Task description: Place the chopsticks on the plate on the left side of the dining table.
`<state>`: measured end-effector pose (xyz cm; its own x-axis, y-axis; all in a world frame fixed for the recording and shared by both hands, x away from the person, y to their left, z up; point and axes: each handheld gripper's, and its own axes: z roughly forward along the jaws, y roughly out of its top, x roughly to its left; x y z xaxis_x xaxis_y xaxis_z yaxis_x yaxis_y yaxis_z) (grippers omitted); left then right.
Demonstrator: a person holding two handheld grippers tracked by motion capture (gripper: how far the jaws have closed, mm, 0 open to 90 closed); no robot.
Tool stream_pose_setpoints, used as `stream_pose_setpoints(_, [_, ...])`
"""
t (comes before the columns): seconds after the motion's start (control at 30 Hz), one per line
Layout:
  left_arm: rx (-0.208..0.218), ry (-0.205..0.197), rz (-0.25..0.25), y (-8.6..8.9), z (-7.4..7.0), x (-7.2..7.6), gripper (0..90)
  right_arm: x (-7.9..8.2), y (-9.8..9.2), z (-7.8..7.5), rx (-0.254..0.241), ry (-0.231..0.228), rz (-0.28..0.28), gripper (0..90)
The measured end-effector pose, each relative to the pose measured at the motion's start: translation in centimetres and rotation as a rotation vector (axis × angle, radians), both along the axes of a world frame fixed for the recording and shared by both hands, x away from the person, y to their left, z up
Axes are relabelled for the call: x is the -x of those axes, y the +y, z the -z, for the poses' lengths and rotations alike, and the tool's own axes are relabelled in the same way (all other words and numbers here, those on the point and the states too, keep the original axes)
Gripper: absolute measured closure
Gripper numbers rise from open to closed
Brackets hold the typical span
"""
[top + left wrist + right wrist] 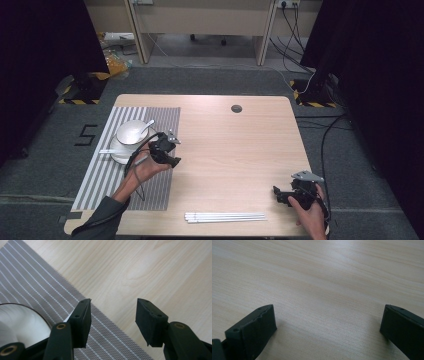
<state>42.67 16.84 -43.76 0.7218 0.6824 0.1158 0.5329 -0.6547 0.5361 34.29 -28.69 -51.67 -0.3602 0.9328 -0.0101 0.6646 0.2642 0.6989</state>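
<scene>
Your left gripper [112, 322] hangs released over the woven striped mat's [30, 287] edge; your right gripper [327, 330], released, hovers above smooth pale wood table [324, 277].

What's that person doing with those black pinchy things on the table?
A person holds a gripper in each hand over a wooden table. The left gripper is open, empty, at the edge of a striped placemat, beside a white bowl on a plate. The right gripper is open over bare wood near the table's front right corner. White chopsticks lie untouched at the front edge. Nothing is being held.
</scene>
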Motion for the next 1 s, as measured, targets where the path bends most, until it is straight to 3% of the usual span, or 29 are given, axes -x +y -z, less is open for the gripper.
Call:
stream_pose_setpoints(0.2, [0.097, -0.009, -0.006, 0.3, 0.5, 1.5, 42.4, 0.0, 0.0, 0.0, 0.0, 0.0, 0.0, 0.3])
stream_pose_setpoints(0.47, [0.155, -0.027, -0.006, 0.8, 1.9, 3.3, 36.8, 0.0, 0.0, 0.0, -0.003, 0.001, 0.002, 0.3])
stream_pose_setpoints(0.6, [0.21, -0.048, -0.013, 1.1, 2.4, 4.3, 33.9, 0.0, 0.0, 0.0, 0.0, -0.001, 0.0, 0.4])
stream_pose_setpoints(0.83, [0.255, -0.074, -0.019, 1.3, 3.2, 5.8, 32.4, 0.0, 0.0, 0.0, -0.001, 0.0, 0.001, 0.4])
stream_pose_setpoints(1.0, [0.259, -0.082, -0.009, 1.4, 3.8, 6.8, 31.3, 0.0, 0.0, 0.0, 0.0, -0.001, 0.001, 0.5])
